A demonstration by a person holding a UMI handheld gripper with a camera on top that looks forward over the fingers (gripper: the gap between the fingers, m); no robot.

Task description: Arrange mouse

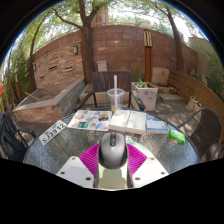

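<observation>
Claw [112, 158] holding the mouse [112, 150] over a round glass table [60, 148]

The two fingers are narrow and their pink pads [90, 157] press on both sides of the dark mouse, which sits between them, its nose pointing forward. Just ahead of the claw lie open magazines [108, 121] on the glass, and beyond them stands a clear plastic cup [116, 98]. Ahead to the right lies a small green thing [176, 136], near the table edge

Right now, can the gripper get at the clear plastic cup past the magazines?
Probably not yet: the gripper is shut on the grey and black computer mouse, and the clear plastic cup stands beyond the spread magazines.
</observation>
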